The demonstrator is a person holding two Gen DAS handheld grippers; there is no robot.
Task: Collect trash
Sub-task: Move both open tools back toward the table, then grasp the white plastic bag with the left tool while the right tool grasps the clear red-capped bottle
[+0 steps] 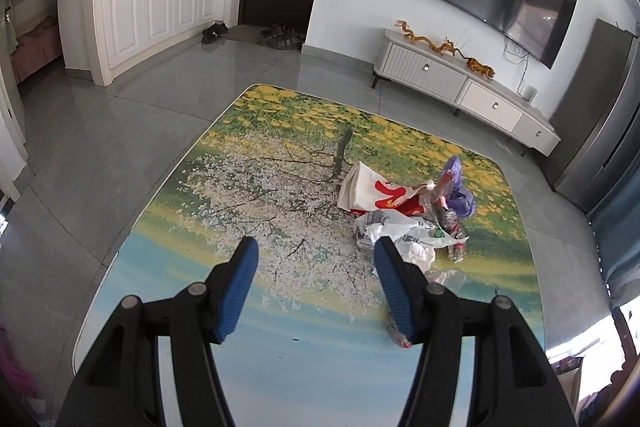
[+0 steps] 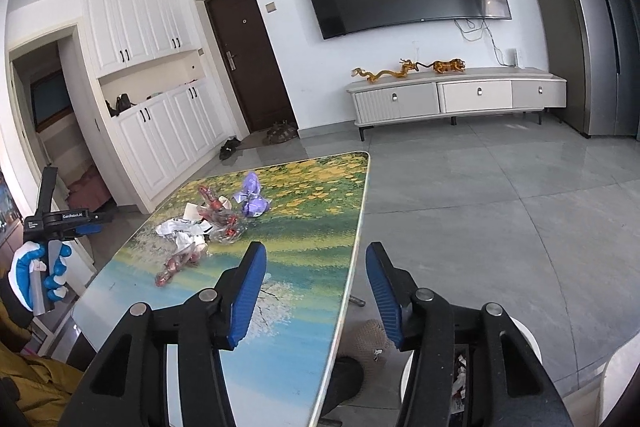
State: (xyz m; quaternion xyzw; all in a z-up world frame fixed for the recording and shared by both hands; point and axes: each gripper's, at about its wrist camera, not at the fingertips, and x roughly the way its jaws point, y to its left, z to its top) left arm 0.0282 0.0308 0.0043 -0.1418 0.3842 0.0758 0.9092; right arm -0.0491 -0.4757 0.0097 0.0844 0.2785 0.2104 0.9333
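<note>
Both the left gripper [image 1: 316, 267] and right gripper [image 2: 316, 273] gape wide and hold nothing, the trash pile [image 1: 404, 211] lying on the table [image 1: 224, 187] just ahead of the left one's right finger.

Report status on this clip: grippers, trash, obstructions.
Left gripper open, empty, short of the pile. Right gripper open, empty, at the table edge. Trash pile untouched on the table. Nothing blocking it.

Black gripper [image 2: 316, 291] frame, blue ribbed pads, silver pivots; blue-white glove [image 2: 36, 275].
</note>
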